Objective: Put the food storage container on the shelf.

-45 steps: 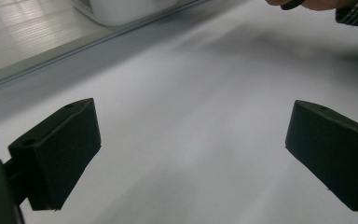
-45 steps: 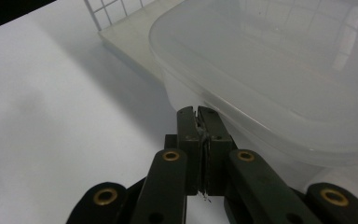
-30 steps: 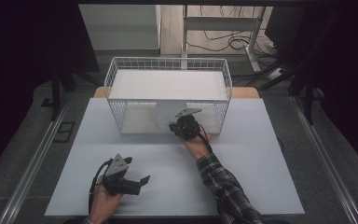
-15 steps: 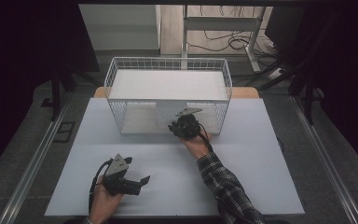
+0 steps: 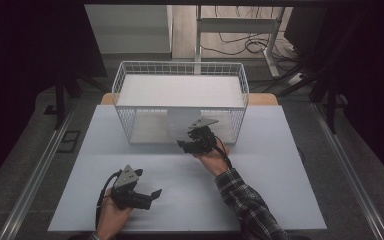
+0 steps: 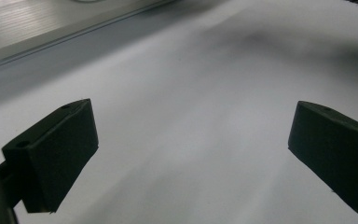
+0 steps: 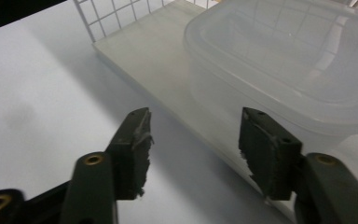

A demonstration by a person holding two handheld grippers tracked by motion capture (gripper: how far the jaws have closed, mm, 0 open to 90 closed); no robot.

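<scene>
- The right gripper (image 5: pixel 184 146) is sitting at the near open side of the wire rack (image 5: pixel 180 70), its jaws having just been opening with nothing between them, likely letting go.
- The clear plastic container (image 7: pixel 289 60) is resting on the rack's lower shelf (image 7: pixel 154 51), just beyond those jaws.
- The left gripper (image 5: pixel 155 194) is waiting near-left on the white table (image 5: pixel 270 165), jaws spread wide and empty.

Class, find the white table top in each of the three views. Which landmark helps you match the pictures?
High view: the white table top covers the lower middle, in front of the wire basket.
Left gripper view: it spreads across the centre and right.
Right gripper view: it takes the left half.
Shared landmark: the wire basket, in the high and right gripper views.
</scene>
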